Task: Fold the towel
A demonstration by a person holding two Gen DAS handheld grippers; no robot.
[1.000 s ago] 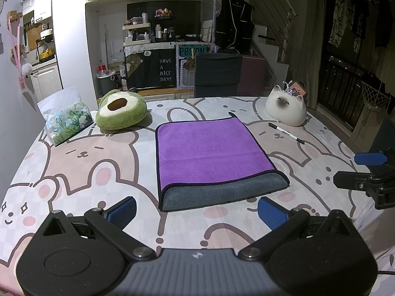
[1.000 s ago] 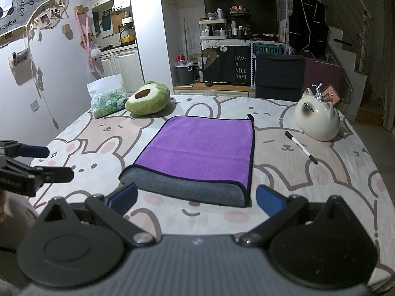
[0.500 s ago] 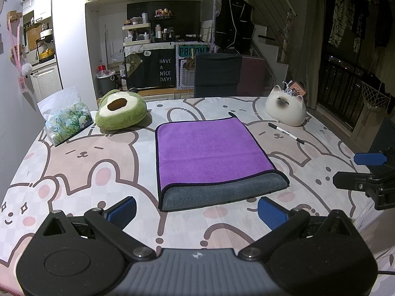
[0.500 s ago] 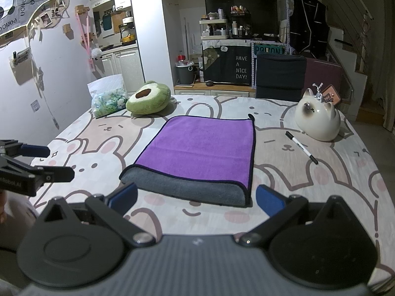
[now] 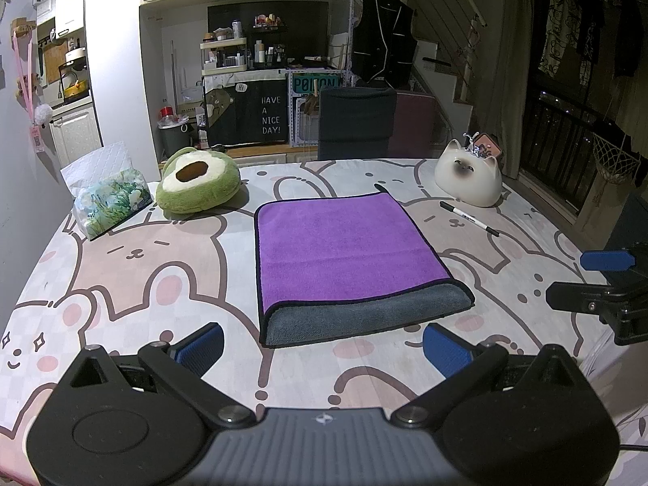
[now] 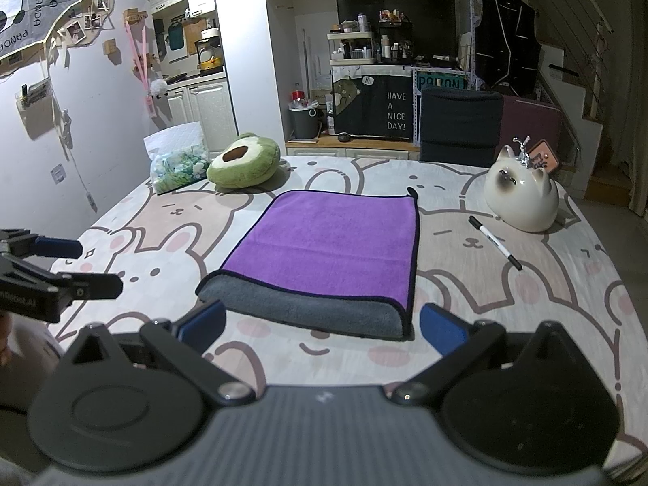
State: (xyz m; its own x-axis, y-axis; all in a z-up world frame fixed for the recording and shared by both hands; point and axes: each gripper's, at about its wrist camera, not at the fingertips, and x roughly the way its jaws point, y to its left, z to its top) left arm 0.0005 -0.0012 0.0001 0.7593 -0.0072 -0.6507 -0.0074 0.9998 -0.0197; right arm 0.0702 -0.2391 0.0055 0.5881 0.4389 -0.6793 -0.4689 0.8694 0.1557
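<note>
A purple towel [image 5: 344, 239] with a grey underside lies flat in the middle of the table, folded over once, the grey fold edge [image 5: 364, 316] nearest me. It also shows in the right wrist view [image 6: 328, 243]. My left gripper [image 5: 322, 346] is open and empty, hovering just short of the towel's near edge. My right gripper [image 6: 322, 326] is open and empty at the same near edge. Each gripper shows in the other's view: the right one at the far right [image 5: 599, 283], the left one at the far left [image 6: 52, 267].
The table [image 5: 141, 267] wears a bunny-print cloth. An avocado plush [image 5: 196, 182] and a tissue pack [image 5: 107, 206] sit at the back left. A white cat-shaped pot [image 5: 467, 180] and a black-and-white marker [image 5: 470, 218] lie at the back right. A dark chair [image 5: 356, 121] stands behind the table.
</note>
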